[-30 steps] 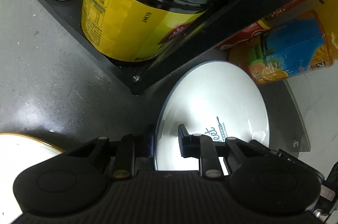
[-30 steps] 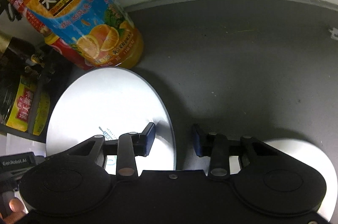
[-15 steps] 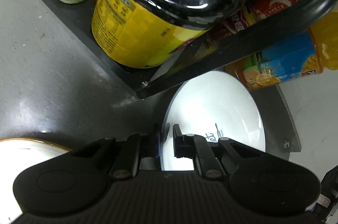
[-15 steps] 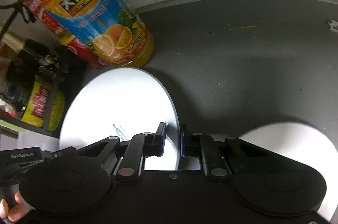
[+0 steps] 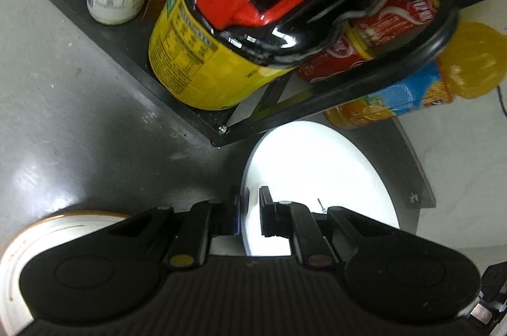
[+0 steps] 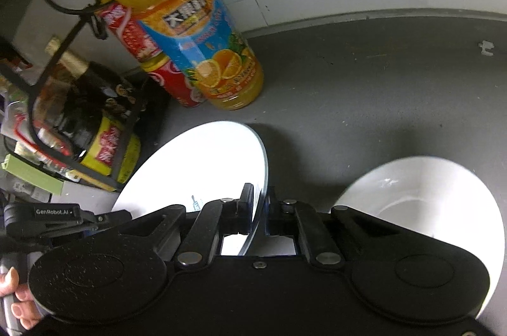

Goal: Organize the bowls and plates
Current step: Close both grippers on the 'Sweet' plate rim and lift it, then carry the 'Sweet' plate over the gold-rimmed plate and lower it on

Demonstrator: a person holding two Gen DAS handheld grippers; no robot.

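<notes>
- Both grippers, wide open a second ago, are now pinching opposite rims of the white plate [image 6: 202, 164]: left gripper [image 5: 250, 214], right gripper [image 6: 259, 210].
- The plate is rising off the counter [image 6: 364, 88] beside the rack [image 5: 202, 117]; relocation is likely beginning.

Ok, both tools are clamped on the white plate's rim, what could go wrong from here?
Both tools, left and right, pinch only the thin rim of the plate, so it may slip or twist. Lifting it could knock the juice bottle or catch the rack. The bowl sits close on the right.
</notes>
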